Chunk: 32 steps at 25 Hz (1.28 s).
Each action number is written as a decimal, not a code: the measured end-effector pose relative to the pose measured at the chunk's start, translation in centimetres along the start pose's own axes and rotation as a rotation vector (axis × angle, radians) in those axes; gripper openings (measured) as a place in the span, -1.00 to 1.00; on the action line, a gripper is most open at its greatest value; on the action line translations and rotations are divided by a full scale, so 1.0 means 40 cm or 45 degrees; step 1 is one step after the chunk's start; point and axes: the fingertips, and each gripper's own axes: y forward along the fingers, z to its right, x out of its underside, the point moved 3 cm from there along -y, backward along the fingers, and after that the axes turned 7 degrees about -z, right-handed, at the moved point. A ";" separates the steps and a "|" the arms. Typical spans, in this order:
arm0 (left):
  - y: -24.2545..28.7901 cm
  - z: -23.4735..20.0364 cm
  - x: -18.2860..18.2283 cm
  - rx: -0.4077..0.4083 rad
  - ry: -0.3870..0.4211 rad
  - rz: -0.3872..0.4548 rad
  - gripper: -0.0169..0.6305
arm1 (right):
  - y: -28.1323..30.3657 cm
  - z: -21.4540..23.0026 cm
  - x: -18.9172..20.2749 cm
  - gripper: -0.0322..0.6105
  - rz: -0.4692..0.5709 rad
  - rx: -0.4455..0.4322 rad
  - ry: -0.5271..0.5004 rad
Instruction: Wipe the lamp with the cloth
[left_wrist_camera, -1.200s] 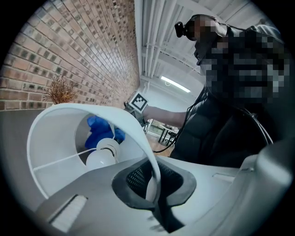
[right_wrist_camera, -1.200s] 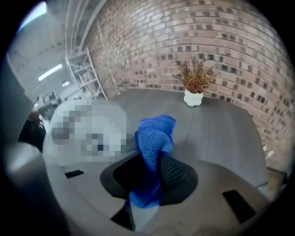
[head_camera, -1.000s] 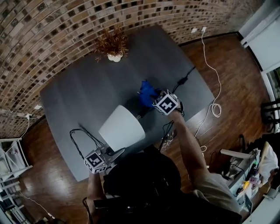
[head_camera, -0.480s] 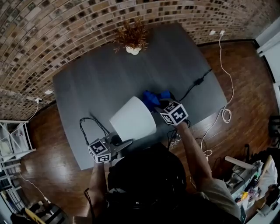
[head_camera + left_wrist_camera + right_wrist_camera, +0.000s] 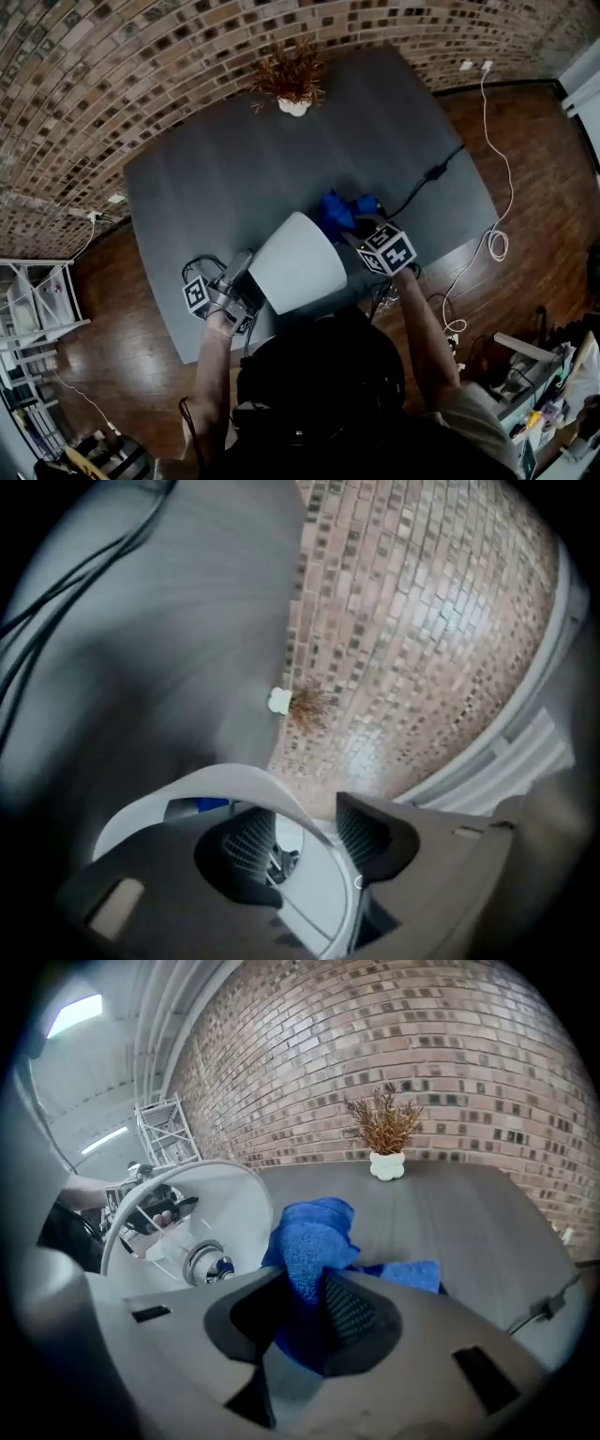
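Left gripper (image 5: 305, 841) shifts from table (image 5: 206, 178) edge onto lampshade (image 5: 295, 262) rim; jaws just opening, apart, rim between, unpressed. Right gripper (image 5: 314, 1321) clamped on blue cloth (image 5: 309, 1241), just beside lampshade. Risk: unsteadied lamp (image 5: 202, 1262) near table edge tips under wipe; thin lampshade dents if squeezed.

Lamp (image 5: 298, 262) on table (image 5: 206, 178), near edge, centre; cloth (image 5: 339, 211) just beside it, far-right side; plant (image 5: 292, 82) at far edge, behind both; cable (image 5: 427, 178) right of cloth; shelf (image 5: 33, 309) on floor, left of table
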 end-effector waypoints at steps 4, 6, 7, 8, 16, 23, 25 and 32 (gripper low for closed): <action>0.029 0.010 -0.014 -0.016 0.034 0.036 -0.58 | 0.002 0.003 0.000 -0.60 0.050 0.019 0.006; 0.064 0.040 -0.007 0.007 0.172 -0.021 -0.65 | -0.006 0.018 0.002 -0.60 0.110 0.053 0.018; 0.087 0.061 0.000 0.017 0.279 -0.077 -0.69 | -0.012 0.029 0.000 -0.60 0.162 0.074 0.036; 0.110 0.087 0.011 0.026 0.415 -0.150 -0.76 | -0.020 0.039 -0.005 -0.60 0.230 0.088 0.071; 0.078 0.121 0.041 0.020 1.295 -0.653 -0.87 | -0.149 0.114 -0.032 -0.60 0.567 0.212 0.396; 0.037 0.080 0.078 0.025 1.333 -0.659 -0.89 | -0.045 -0.098 -0.112 -0.60 0.442 -0.227 0.301; 0.033 0.074 0.085 0.018 1.327 -0.644 -0.89 | 0.033 -0.137 -0.106 -0.60 0.365 -0.231 0.271; 0.034 0.075 0.095 0.013 1.353 -0.657 -0.90 | 0.000 0.031 0.004 -0.60 0.186 0.234 0.234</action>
